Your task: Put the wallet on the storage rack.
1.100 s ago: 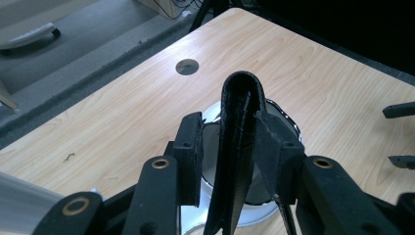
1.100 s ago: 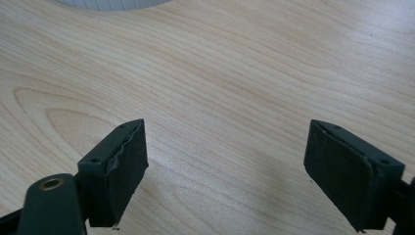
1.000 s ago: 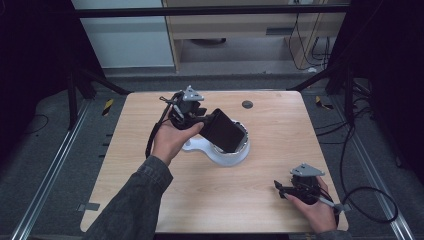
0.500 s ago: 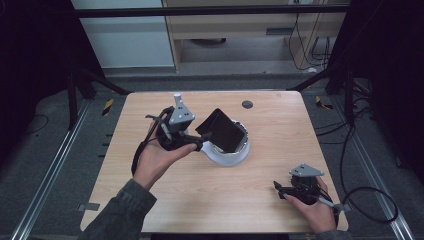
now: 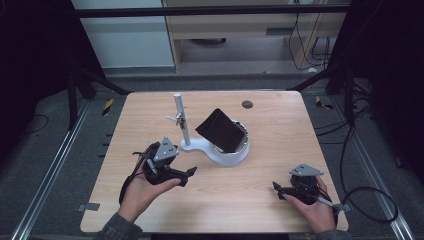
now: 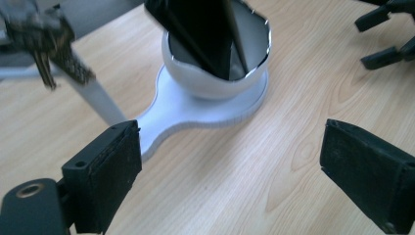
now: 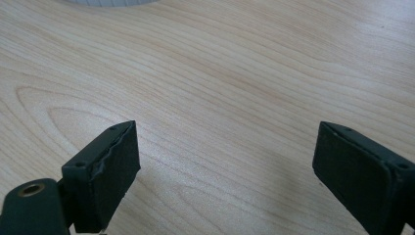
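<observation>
Pulled back from the black wallet (image 5: 221, 130) in the white bowl (image 5: 235, 156), left gripper (image 5: 189, 174) jaws have just been opening, empty; right gripper (image 5: 276, 187) gapes empty too, so withdraw clear without nudging the stand.

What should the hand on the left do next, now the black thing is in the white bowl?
Probably rest on the table. The left gripper stands open and empty, apart from the white stand, and the black wallet leans in the bowl with nothing holding it.
</observation>
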{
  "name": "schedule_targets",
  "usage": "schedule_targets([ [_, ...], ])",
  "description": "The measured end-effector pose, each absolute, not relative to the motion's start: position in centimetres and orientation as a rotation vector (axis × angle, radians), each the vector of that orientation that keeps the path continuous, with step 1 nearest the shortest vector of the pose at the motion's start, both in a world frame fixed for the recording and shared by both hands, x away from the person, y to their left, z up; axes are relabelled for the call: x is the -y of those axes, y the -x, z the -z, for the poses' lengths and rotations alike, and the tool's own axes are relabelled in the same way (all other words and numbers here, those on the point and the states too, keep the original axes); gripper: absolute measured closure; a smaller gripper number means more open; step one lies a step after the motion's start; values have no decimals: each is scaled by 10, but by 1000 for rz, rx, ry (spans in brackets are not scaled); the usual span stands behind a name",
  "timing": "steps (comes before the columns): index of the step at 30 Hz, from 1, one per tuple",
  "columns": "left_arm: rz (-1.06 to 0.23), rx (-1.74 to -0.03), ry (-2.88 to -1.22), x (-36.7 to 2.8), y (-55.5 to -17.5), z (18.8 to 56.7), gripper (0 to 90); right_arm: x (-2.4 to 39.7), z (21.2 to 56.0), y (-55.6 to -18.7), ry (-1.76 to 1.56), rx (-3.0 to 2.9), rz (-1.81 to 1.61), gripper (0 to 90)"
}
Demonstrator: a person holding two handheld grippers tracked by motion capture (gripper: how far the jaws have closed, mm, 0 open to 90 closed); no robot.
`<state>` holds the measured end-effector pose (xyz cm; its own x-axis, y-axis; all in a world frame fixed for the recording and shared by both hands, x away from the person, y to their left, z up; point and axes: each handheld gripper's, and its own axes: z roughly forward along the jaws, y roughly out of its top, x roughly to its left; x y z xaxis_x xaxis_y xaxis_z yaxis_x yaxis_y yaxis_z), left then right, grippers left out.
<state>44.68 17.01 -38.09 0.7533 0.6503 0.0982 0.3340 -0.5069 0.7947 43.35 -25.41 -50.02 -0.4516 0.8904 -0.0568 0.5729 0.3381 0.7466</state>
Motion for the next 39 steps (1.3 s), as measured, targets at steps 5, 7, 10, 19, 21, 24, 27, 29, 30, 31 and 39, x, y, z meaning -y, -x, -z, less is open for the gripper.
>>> schedule_targets([
  [5, -464, -760, -2155, -178, -445, 401, 68, 254, 501, -434, -1283, -2157, -921, 83],
  [7, -458, -768, -2168, -182, -445, 411, 65, 254, 502, -434, -1280, -2161, -924, 77],
  [10, -454, -798, -2185, -188, -445, 425, 58, 253, 502, -434, -1292, -2165, -928, 64],
  [19, -473, -908, -2260, -221, -454, 474, 53, 251, 506, -437, -1319, -2193, -964, 46],
  [21, -463, -961, -2253, -234, -458, 490, 56, 251, 508, -438, -1331, -2201, -968, 46],
  [24, -449, -986, -2243, -242, -461, 497, 57, 250, 510, -440, -1328, -2209, -965, 46],
  [27, -422, -1025, -2198, -252, -466, 504, 56, 248, 511, -441, -1323, -2213, -959, 26],
  [29, -427, -1035, -2172, -255, -467, 505, 46, 246, 512, -442, -1308, -2214, -945, 23],
  [30, -440, -1036, -2173, -256, -467, 506, 46, 246, 512, -442, -1302, -2215, -946, 15],
  [31, -448, -1032, -2174, -255, -467, 507, 44, 245, 513, -443, -1292, -2217, -948, 7],
  [39, -456, -1020, -2167, -257, -466, 509, 15, 245, 513, -442, -1295, -2217, -945, 5],
])
